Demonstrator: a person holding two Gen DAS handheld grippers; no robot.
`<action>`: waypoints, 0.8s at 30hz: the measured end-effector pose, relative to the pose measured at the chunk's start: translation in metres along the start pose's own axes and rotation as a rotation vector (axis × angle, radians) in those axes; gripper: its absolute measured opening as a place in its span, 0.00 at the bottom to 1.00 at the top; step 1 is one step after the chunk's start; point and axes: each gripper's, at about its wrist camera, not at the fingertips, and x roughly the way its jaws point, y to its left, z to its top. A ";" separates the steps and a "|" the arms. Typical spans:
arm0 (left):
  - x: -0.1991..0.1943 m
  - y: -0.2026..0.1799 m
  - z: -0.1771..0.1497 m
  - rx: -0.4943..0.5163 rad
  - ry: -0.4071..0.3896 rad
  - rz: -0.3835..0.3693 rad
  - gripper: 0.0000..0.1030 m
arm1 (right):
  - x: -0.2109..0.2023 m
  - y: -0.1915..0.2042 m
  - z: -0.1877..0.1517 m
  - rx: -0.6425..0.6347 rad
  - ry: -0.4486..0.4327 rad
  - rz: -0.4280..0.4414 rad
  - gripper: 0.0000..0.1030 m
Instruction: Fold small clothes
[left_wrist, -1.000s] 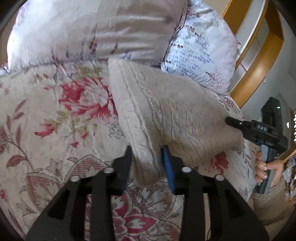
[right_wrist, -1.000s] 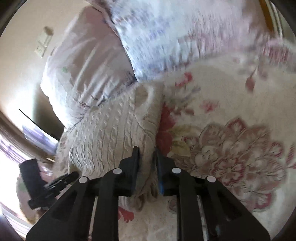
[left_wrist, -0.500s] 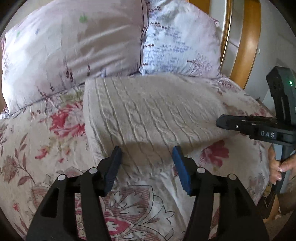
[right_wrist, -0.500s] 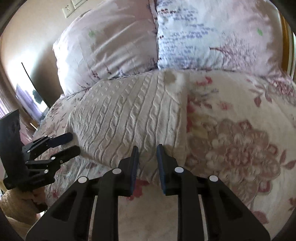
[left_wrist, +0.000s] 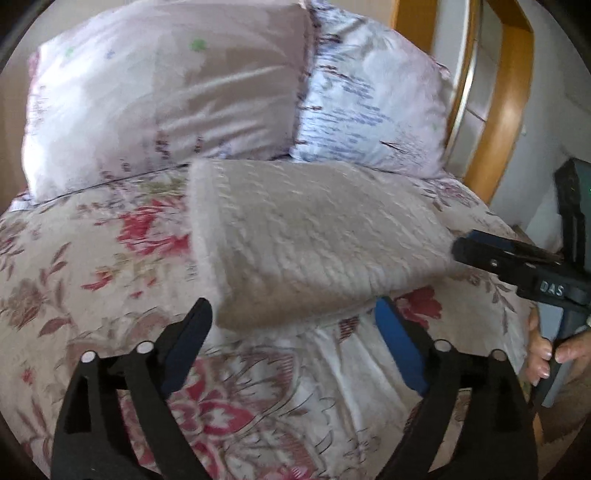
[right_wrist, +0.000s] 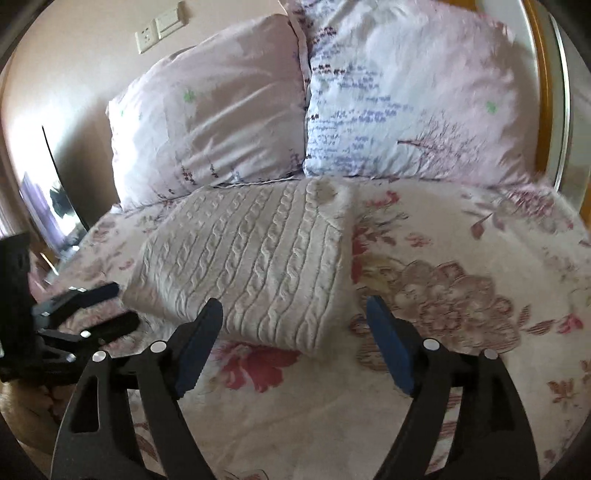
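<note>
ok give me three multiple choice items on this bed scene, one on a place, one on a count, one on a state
1. Where does the folded knit sweater lie?
A. on the floral bedspread, below the pillows
B. on a wooden chair
C. on top of a pillow

2. How many pillows stand behind it?
A. one
B. two
C. four

3. How do both grippers stand?
A. clamped on the sweater
B. open, holding nothing
C. one open, one shut

Key:
1 A, bedspread shows all round it.
2 B, left pillow and right pillow.
3 B, left gripper and right gripper show wide, empty jaws.

Floral bedspread (right_wrist: 461, 373), two pale pillows (right_wrist: 214, 122) against a beige wall (right_wrist: 85, 55). Wooden headboard (left_wrist: 513, 110) on the right, socket plate (right_wrist: 159, 25) up top.
</note>
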 end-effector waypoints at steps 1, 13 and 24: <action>-0.002 0.002 -0.002 -0.013 -0.005 0.028 0.96 | 0.000 0.000 -0.001 -0.002 0.001 -0.004 0.83; -0.006 0.017 -0.024 -0.099 0.056 0.166 0.98 | 0.000 0.013 -0.019 -0.027 -0.013 -0.137 0.99; 0.010 0.015 -0.030 -0.108 0.167 0.261 0.98 | 0.020 0.033 -0.035 -0.026 0.097 -0.120 0.99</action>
